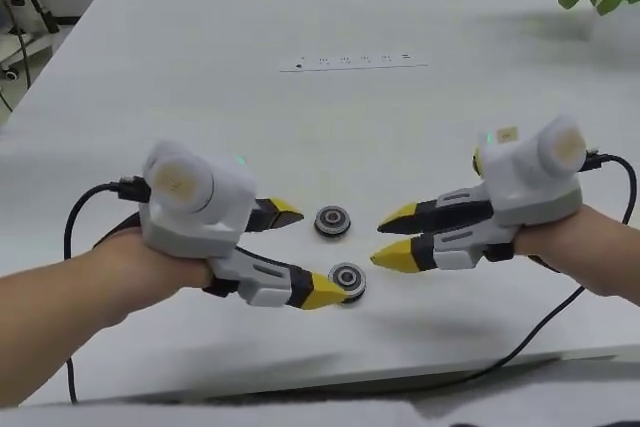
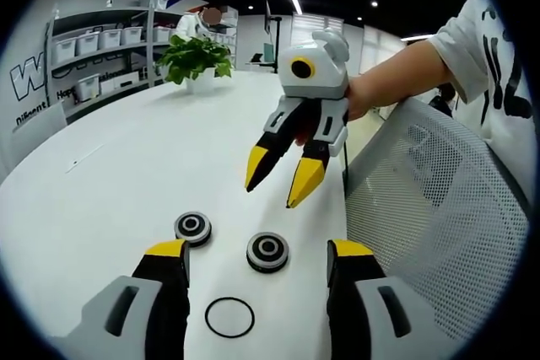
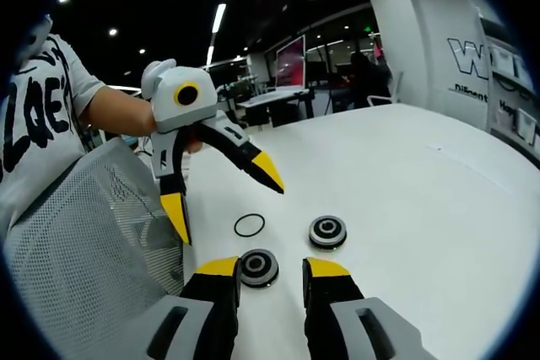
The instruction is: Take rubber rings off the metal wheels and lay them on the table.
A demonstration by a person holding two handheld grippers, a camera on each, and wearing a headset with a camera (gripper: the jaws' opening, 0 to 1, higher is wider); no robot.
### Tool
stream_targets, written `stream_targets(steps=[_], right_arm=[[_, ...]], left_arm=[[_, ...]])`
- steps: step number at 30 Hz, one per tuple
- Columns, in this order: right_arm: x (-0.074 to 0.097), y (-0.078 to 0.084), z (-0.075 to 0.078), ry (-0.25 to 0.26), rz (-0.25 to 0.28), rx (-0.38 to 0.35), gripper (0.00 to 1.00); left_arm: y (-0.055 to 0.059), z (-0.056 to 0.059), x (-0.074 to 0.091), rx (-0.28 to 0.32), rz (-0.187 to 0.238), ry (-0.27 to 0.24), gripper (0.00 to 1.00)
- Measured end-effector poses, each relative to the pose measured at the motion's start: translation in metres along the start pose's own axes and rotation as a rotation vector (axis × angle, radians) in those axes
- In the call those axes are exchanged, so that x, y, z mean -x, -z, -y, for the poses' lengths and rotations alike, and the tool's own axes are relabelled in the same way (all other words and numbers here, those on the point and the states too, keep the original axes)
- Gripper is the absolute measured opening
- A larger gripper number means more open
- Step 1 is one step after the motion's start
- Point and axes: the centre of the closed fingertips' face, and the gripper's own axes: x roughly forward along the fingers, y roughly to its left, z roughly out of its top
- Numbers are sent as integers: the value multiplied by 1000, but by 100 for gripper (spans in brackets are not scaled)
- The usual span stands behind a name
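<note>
The left gripper [image 1: 305, 252] is released, jaws spread wide and holding nothing. In the left gripper view, one rubber ring [image 2: 206, 318] lies flat on the white table [image 1: 200, 67] between those jaws, apart from both wheels. The near metal wheel [image 1: 347, 278] sits just beside the lower left jaw tip; the far metal wheel [image 1: 332, 221] lies between the two grippers. The right gripper [image 1: 390, 237] is released, jaws parted more narrowly, grasping nothing. The printed strip [image 1: 352, 63] is too small to read. The wall sign [image 2: 27, 82] begins "W". The shirt [image 3: 34, 124] reads "LOE".
</note>
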Motion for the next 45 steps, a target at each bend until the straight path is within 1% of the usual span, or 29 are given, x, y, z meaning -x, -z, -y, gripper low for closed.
stream_targets(steps=[5, 9, 13, 19, 23, 27, 29, 32, 35, 40, 45], right_arm=[[-3, 2, -2, -6, -6, -3, 28], [-6, 7, -4, -17, -24, 0, 28], [-8, 10, -5, -26, -32, -2, 28], [-9, 12, -5, -28, -34, -9, 29], [-9, 15, -6, -32, -43, -10, 28], [-10, 19, -5, -34, -54, -5, 28], [-10, 18, -5, -35, -52, -9, 29], [-10, 19, -4, -34, -50, -17, 29], [-11, 20, -3, -37, -50, -17, 29], [-11, 22, -2, -36, -53, -21, 30], [-11, 23, -2, -37, -56, -18, 30]], left_arm=[[1, 2, -5, -4, -7, 11, 59], [4, 2, -9, -1, -15, 20, 56], [6, 4, -11, -2, -24, 28, 53], [11, 5, -16, -8, -41, 40, 50], [11, 5, -18, -8, -43, 45, 46], [13, 6, -21, -14, -54, 49, 44], [14, 6, -23, -18, -58, 52, 43], [15, 6, -25, -24, -66, 53, 40], [16, 6, -26, -37, -68, 53, 34], [17, 9, -28, -41, -77, 61, 31], [18, 11, -32, -55, -88, 70, 25]])
